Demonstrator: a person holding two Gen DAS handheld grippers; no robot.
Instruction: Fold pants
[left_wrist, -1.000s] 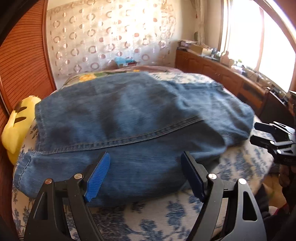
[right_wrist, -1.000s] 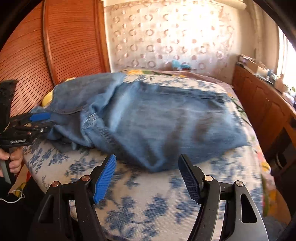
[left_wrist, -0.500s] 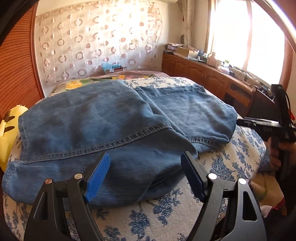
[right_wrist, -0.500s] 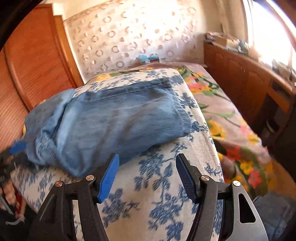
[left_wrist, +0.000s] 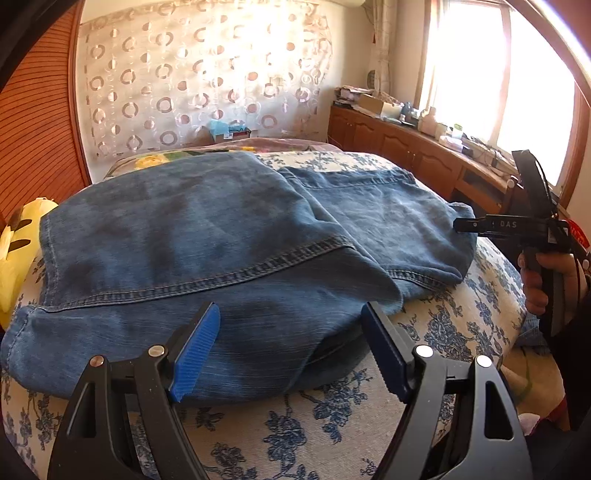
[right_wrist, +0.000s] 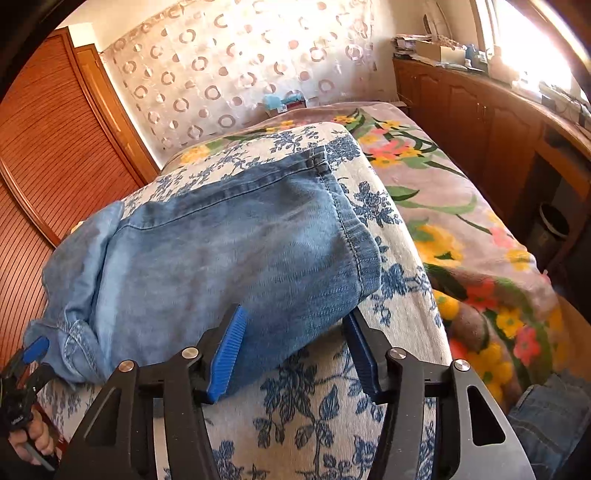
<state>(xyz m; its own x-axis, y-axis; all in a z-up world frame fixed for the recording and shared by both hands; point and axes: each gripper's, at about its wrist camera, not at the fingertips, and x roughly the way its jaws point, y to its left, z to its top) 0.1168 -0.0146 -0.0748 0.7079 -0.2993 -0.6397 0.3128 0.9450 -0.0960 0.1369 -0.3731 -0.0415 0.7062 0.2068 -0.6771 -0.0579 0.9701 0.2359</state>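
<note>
Blue denim pants (left_wrist: 184, 229) lie folded over on a bed with a blue-flowered cover (left_wrist: 295, 435). My left gripper (left_wrist: 291, 314) hovers open over their near edge, a little above the cloth, nothing between its blue pads. In the right wrist view the pants (right_wrist: 221, 251) run away to the left. My right gripper (right_wrist: 295, 314) is at their near right corner, its jaws closing with the denim edge lying between them; the pads do not press on it. The left wrist view shows the right gripper (left_wrist: 480, 223) from the side at the pants' right end, held by a hand.
A yellow plush toy (left_wrist: 18, 251) lies at the bed's left edge. Slatted wooden doors (right_wrist: 55, 147) stand on the left, and a low wooden cabinet (left_wrist: 406, 147) runs under the window on the right. A flowered blanket (right_wrist: 461, 221) covers the bed's right side. More denim (right_wrist: 546, 417) lies lower right.
My right gripper has swung along the bed to the pants' right end, rolled, and its jaws have narrowed. The left gripper has stayed put, still open.
</note>
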